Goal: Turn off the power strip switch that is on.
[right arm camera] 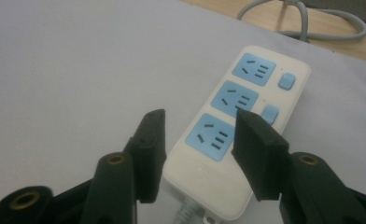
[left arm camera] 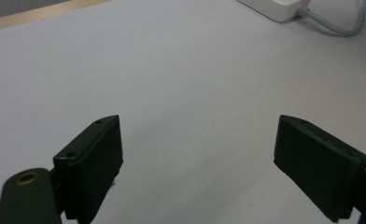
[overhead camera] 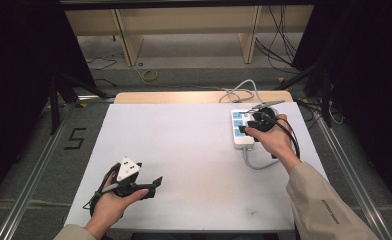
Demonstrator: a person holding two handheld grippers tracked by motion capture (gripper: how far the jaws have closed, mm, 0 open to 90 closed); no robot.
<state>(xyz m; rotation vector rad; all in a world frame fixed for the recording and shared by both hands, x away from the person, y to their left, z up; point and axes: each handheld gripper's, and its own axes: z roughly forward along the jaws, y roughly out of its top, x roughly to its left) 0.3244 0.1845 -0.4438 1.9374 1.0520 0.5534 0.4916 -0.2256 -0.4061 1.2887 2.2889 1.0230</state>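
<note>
While both hand-held grippers gape empty, the power strip (overhead camera: pixel 243 128) sits near the table's (overhead camera: pixel 184 150) right edge.

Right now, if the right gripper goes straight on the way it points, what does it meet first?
Likely the white plastic power strip with blue sockets: the right gripper has open jaws either side of its near end. Depth unclear.

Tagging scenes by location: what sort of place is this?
Probably a lab recording bay: a white-topped table between dark curtains, loose cables on the floor, and a power strip as test piece.
</note>
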